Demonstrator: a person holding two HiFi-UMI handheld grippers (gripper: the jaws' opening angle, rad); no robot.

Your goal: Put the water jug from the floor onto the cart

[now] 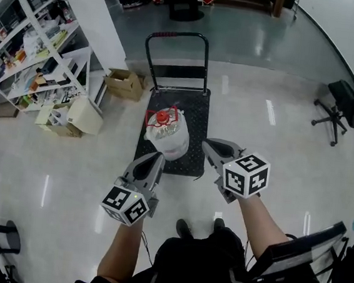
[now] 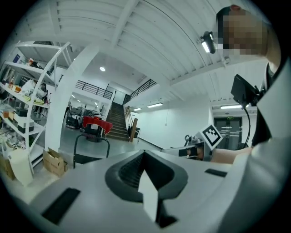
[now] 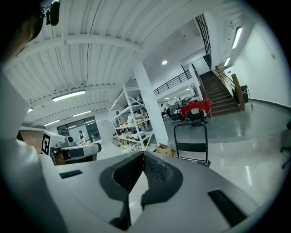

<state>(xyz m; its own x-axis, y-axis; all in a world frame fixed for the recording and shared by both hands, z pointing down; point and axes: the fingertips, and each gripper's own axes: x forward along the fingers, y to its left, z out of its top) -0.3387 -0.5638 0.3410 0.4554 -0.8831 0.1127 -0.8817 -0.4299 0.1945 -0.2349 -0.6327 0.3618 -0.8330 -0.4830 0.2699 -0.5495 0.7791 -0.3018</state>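
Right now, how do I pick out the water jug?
Find the black flat cart with the looped handle, mid-floor. On its deck sits the water jug: clear, red-capped, the only thing on the cart; the brown cardboard box lies off it.

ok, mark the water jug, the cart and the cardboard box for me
water jug [image 1: 166, 140], head view, on its clear body.
cart [image 1: 196, 108], head view, on the bare black deck.
cardboard box [image 1: 125, 83], head view, on its top.
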